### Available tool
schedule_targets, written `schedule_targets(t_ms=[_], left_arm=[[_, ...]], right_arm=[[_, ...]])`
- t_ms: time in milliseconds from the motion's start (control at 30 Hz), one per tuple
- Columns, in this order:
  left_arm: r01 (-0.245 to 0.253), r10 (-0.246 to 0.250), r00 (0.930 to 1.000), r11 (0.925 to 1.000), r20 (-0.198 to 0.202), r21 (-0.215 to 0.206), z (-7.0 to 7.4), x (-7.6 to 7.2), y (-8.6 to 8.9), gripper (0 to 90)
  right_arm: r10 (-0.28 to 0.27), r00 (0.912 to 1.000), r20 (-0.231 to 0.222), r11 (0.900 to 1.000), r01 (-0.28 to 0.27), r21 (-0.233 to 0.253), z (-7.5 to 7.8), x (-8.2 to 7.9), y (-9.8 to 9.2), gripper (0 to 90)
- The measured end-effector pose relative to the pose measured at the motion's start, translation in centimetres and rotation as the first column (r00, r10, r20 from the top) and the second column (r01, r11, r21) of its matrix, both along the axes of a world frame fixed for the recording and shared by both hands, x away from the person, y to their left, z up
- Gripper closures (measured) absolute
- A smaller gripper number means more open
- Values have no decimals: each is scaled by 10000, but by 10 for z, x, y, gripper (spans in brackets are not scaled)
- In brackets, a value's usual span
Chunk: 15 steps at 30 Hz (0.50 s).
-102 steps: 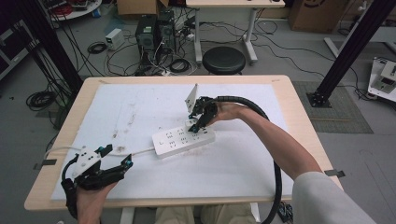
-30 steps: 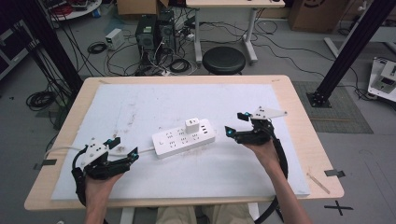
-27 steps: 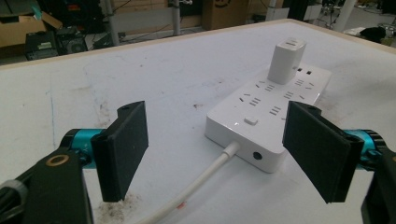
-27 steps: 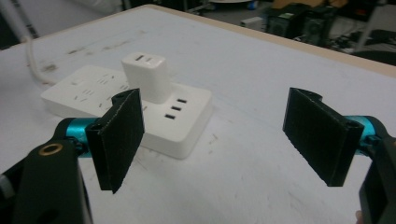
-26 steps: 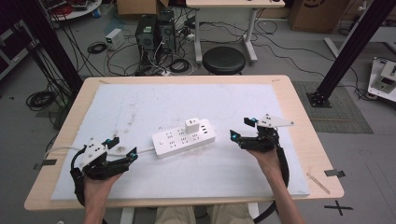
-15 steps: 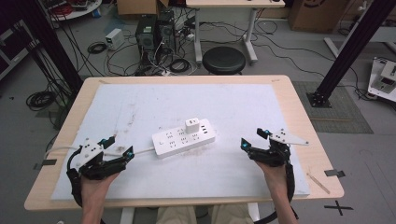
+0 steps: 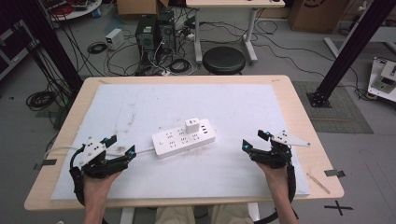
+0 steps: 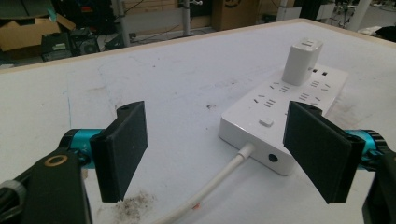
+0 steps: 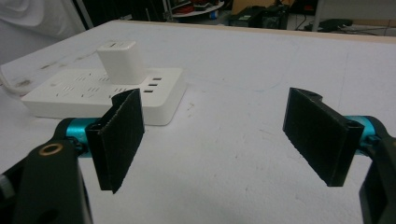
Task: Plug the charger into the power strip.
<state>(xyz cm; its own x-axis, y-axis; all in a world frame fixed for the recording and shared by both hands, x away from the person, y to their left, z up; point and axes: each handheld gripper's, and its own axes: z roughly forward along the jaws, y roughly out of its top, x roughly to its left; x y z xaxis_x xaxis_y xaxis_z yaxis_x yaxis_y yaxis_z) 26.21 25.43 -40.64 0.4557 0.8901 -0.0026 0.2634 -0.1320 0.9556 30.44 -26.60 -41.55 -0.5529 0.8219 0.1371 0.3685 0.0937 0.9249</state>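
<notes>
Power strip (image 7: 184, 138) lies mid-desk (image 7: 299, 112) with a white charger (image 7: 192, 125) plugged in on top. Left gripper (image 7: 119, 146) sits at its 8 o'clock, right gripper (image 7: 254, 141) at 4 o'clock. Both have fingers apart, holding nothing.

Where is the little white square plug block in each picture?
High view: the small white cube-shaped charger stands just above centre, on the long white plastic power strip.
Left gripper view: upper right, at the strip's far end.
Right gripper view: upper left, on the strip.
Shared landmark: the power strip.
</notes>
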Motion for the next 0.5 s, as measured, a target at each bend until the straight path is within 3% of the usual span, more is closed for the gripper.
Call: schedule_targets(t_ms=[500], left_arm=[[177, -177, 9998, 9998, -2, 44, 5, 4, -2, 220]], right_arm=[[-147, 9998, 95, 9998, 147, 98, 0, -7, -6, 211]])
